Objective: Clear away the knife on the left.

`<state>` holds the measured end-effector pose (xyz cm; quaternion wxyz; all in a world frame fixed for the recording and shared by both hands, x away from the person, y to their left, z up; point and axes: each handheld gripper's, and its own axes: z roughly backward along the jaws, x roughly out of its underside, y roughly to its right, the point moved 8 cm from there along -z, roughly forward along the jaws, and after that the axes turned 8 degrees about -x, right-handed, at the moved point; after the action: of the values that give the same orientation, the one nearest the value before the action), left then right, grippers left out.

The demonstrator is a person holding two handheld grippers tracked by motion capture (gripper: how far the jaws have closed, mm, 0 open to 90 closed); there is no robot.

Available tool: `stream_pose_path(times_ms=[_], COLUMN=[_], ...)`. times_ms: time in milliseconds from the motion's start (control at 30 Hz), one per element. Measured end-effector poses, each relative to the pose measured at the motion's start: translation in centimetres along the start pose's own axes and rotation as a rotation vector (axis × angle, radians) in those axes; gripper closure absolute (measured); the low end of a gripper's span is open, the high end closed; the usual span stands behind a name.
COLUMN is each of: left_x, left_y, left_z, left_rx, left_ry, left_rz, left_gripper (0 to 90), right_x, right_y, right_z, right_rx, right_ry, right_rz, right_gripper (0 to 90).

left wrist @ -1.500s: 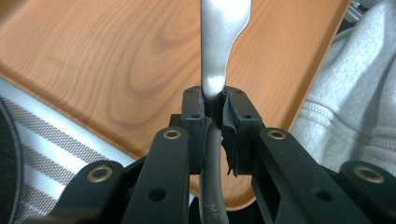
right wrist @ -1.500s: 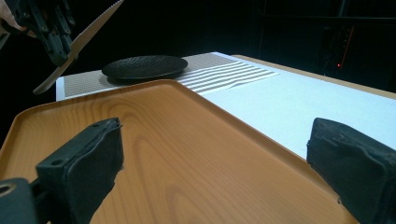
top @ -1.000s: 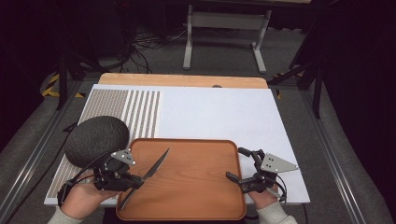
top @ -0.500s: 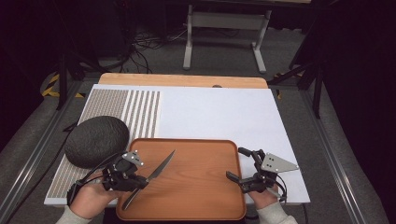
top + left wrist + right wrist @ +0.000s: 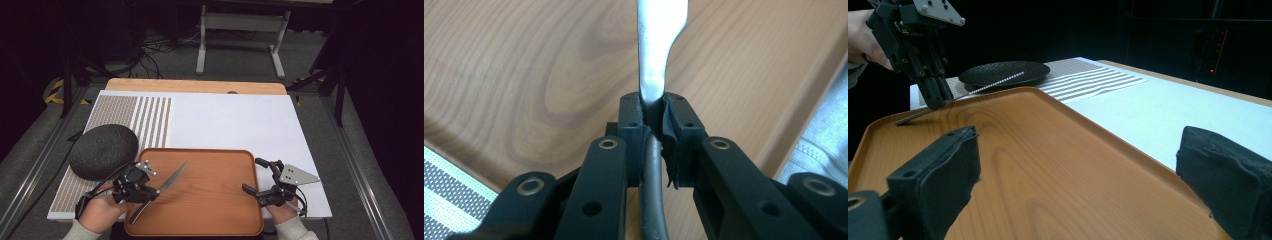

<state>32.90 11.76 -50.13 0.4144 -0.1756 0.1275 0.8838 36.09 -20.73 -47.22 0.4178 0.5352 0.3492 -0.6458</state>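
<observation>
A table knife (image 5: 172, 177) with a silver blade and dark handle lies slanted over the left part of a wooden tray (image 5: 210, 200). My left gripper (image 5: 150, 192) is shut on it where blade meets handle. In the left gripper view the blade (image 5: 656, 45) sticks up from between the closed jaws (image 5: 654, 117), above the tray's wood (image 5: 524, 75). My right gripper (image 5: 251, 175) stands open at the tray's right rim, holding nothing. The right gripper view has its own jaws spread wide (image 5: 1078, 145) over the tray (image 5: 1048, 165), with the left gripper (image 5: 940, 97) and knife (image 5: 995, 82) farther off.
A dark round plate (image 5: 103, 151) rests left of the tray on a striped placemat (image 5: 145, 117); it is also in the right gripper view (image 5: 1005, 72). A white sheet (image 5: 240, 125) covers the table beyond the tray. The floor drops away past the table edges.
My left gripper has shifted slightly to the right over the tray, carrying the knife with it. The right gripper has stayed in place, open.
</observation>
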Motion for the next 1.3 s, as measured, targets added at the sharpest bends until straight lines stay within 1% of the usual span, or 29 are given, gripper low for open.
stream_pose_path(times_ms=[267,333,367,467,633,767,1100,1233,1300], left_x=[0.0,0.1,0.0,0.0,0.0,0.0,0.1,0.1,0.1], left_y=[-0.2,-0.3,-0.3,-0.4,-0.4,-0.4,-0.4,-0.5,-0.5], left_z=[-0.7,-0.9,-1.0,-1.2,-1.8,-2.0,-2.5,-2.5,-2.4], left_rx=[-0.001,0.001,0.0,0.006,-0.001,-0.012,-0.016,-0.016,-0.029], left_ry=[-0.027,-0.04,-0.038,-0.049,-0.071,-0.074,-0.085,-0.09,-0.089], left_rz=[0.008,0.017,0.013,0.02,0.019,0.02,0.023,0.018,0.004], left_gripper=[79.8,79.8,79.8,79.7,79.5,79.5,79.3,79.1,78.1], right_x=[0.0,0.0,0.0,0.0,0.0,0.0,0.0,0.0,0.0], right_y=[0.0,0.0,0.0,0.0,-0.1,0.0,-0.1,-0.1,-0.1], right_z=[0.0,0.0,0.0,0.0,0.0,0.0,0.0,0.0,0.0], right_rx=[-0.002,-0.002,-0.002,-0.002,-0.004,-0.002,-0.003,-0.004,-0.004], right_ry=[-0.001,-0.001,-0.002,0.0,0.0,0.0,-0.001,-0.001,0.0], right_rz=[0.003,0.004,0.004,0.004,0.005,0.004,0.005,0.005,0.004], right_gripper=[4.4,4.4,4.4,4.4,4.4,4.4,4.4,4.4,4.4])
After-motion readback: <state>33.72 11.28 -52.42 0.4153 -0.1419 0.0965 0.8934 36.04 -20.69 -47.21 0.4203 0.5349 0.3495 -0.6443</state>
